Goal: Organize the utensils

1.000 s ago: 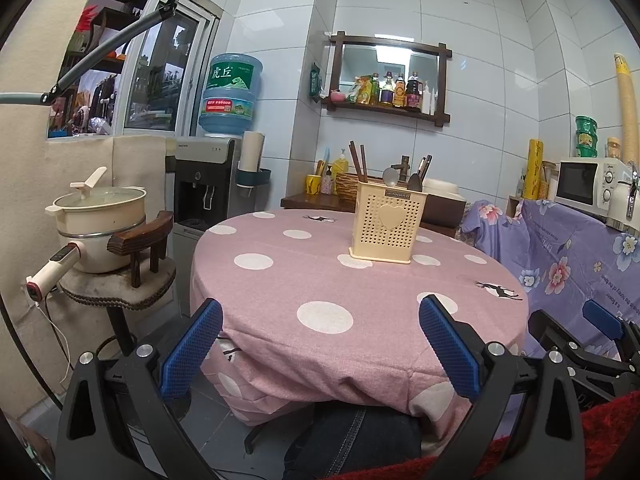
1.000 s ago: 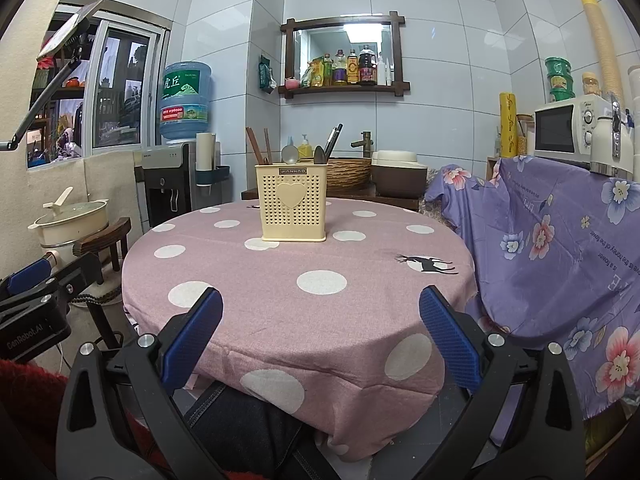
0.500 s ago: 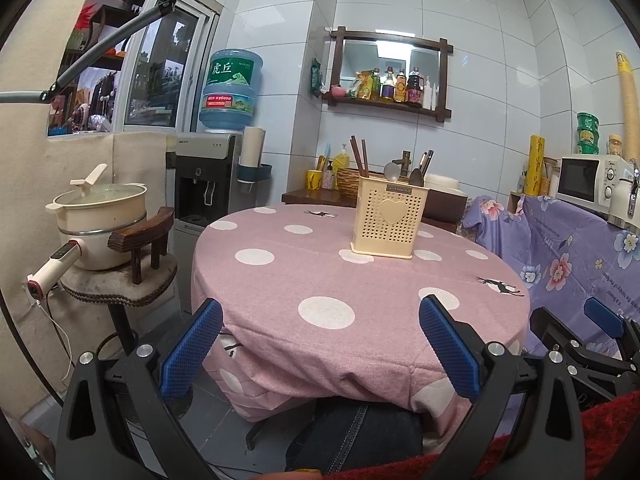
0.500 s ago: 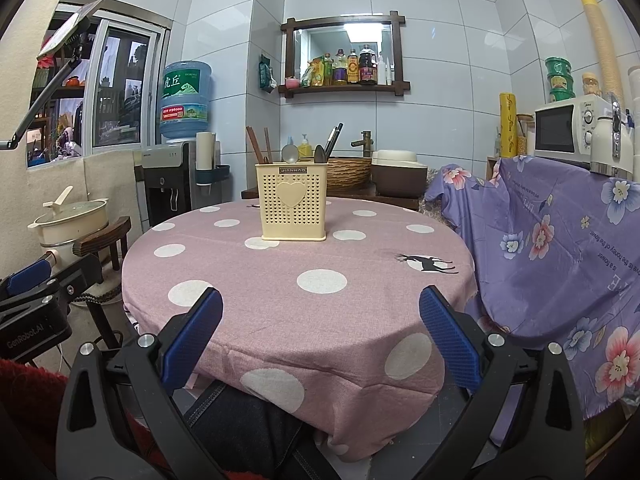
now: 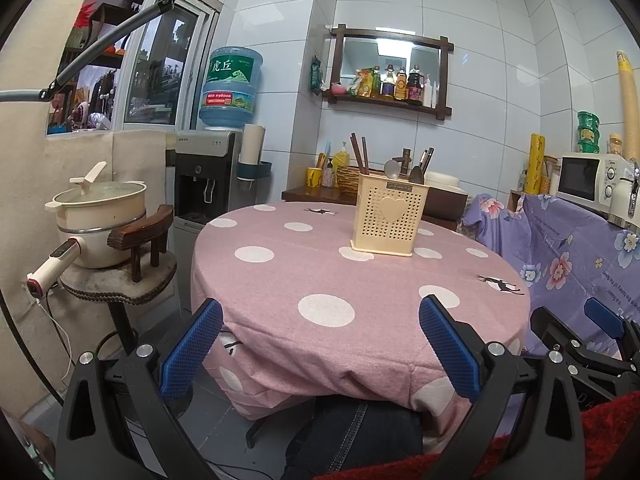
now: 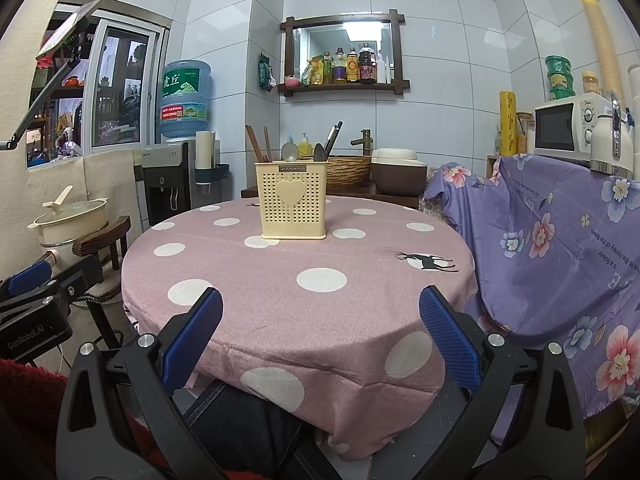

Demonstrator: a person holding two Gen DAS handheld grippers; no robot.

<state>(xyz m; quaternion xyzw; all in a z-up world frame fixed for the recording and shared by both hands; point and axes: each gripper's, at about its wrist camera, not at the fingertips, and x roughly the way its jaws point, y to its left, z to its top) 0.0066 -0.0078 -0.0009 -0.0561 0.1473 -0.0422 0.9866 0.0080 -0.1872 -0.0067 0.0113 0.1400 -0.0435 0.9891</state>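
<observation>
Both grippers wide open, empty, at near table edge
Left gripper (image 5: 320, 344) and right gripper (image 6: 320, 336) hold nothing, touch nothing; cream utensil holder (image 6: 291, 200) stands upright toward the far side of the round table (image 6: 248, 280), spoons and chopsticks in it; polka-dot cloth between holder and grippers is bare

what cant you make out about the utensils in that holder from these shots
- Lower parts of the utensils, both views: hidden inside the cream holder.
- Holder's compartments, both views: its front wall hides them.
- Dark utensil type, left wrist view: too small to tell.
</observation>
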